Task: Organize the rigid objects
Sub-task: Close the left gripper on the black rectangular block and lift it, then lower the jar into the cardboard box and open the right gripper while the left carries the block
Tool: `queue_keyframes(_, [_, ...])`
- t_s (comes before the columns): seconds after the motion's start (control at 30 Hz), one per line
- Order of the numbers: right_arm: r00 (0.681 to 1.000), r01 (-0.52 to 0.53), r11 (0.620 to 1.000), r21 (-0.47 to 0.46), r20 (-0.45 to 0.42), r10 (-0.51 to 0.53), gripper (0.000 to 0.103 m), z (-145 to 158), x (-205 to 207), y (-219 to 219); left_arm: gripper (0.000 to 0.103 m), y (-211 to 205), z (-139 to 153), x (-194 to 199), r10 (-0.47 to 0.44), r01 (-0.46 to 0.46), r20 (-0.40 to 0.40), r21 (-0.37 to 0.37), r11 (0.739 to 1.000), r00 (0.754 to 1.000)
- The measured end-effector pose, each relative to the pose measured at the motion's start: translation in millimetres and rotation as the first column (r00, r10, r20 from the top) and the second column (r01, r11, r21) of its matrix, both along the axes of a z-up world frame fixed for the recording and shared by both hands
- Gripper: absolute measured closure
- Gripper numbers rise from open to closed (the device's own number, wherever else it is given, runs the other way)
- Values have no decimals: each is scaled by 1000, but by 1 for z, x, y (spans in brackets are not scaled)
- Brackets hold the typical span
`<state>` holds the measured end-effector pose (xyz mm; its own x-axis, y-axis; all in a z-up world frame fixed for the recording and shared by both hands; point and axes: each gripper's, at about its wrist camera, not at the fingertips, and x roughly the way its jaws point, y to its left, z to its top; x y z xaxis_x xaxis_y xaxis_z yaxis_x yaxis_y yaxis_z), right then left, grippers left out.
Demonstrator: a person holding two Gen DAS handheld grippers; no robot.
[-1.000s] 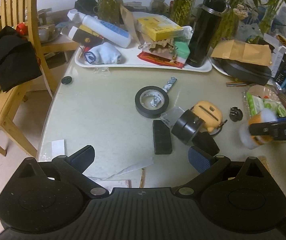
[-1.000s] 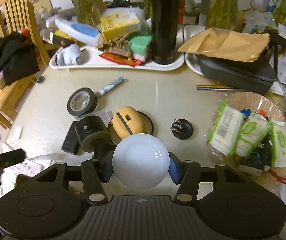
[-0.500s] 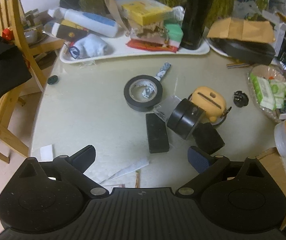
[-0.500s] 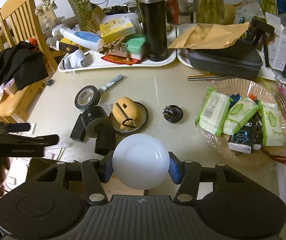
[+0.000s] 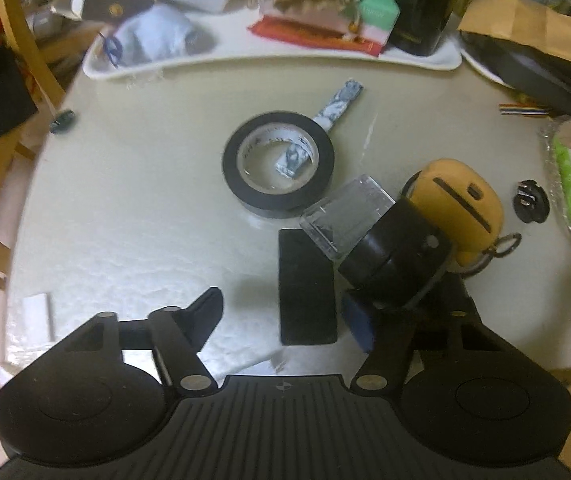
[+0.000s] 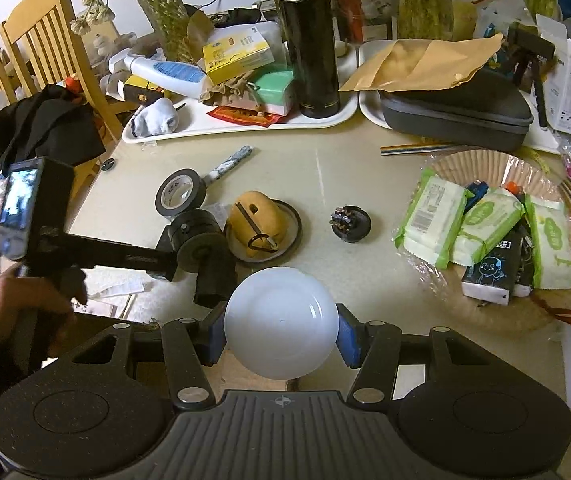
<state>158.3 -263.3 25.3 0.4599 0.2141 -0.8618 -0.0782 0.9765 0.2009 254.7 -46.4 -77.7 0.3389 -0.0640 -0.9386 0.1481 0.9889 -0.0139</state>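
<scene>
My right gripper [image 6: 280,334] is shut on a white round-bottomed container [image 6: 280,322], held above the near table edge. My left gripper [image 5: 285,316] is open and low over the table, with a flat black block [image 5: 306,286] between its fingers. Its right finger [image 5: 359,326] is next to a black cylindrical device [image 5: 395,264]. That device [image 6: 199,240] and the left gripper [image 6: 125,258] also show in the right wrist view. A black tape roll [image 5: 278,164], a clear plastic case [image 5: 345,216] and a yellow pouch [image 5: 459,204] lie close by.
A white tray [image 6: 325,118] holds a black flask [image 6: 309,40], bottles and boxes. A dark case [image 6: 457,108] under a brown envelope, a wicker basket [image 6: 485,164] of wipe packs, a small black plug [image 6: 350,222], and wooden chairs [image 6: 49,52] at the left.
My left gripper has moved forward and down toward the black block and cylindrical device. My right gripper has drawn back and up, still holding the white container.
</scene>
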Motion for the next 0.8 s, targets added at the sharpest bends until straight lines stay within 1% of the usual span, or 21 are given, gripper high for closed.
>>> queue_keyframes(0.1, [1000,2,1000,7,0,-2,46,0,1,-1,55,-6,-4,4,-9,9,-7,19,1000,1000])
queue_keyframes(0.17, [1000,1,1000,9,0,-1,46,0,2,-1,68,-12,-3,3,-29,29,-1,47,999,1000])
queue_keyframes(0.2, [1000,-1,1000,11,1,1,46,1,2,0,71,-13,-2,3,-39,39,3,48,998,999])
queue_keyframes(0.33, [1000,-7,1000,15,-1,7,46,1,2,1,72,-14,0,0,-63,63,-17,35,997,998])
queue_keyframes(0.43, [1000,-4,1000,14,-5,4,46,0,3,2,72,-15,2,-3,-74,74,-12,42,996,997])
queue_keyframes(0.57, [1000,-2,1000,13,-7,2,46,-1,4,2,72,-16,6,-5,-66,66,-3,59,996,998])
queue_keyframes(0.8, [1000,14,1000,5,-8,-14,46,-3,6,2,72,-6,28,-16,-37,34,42,68,997,998])
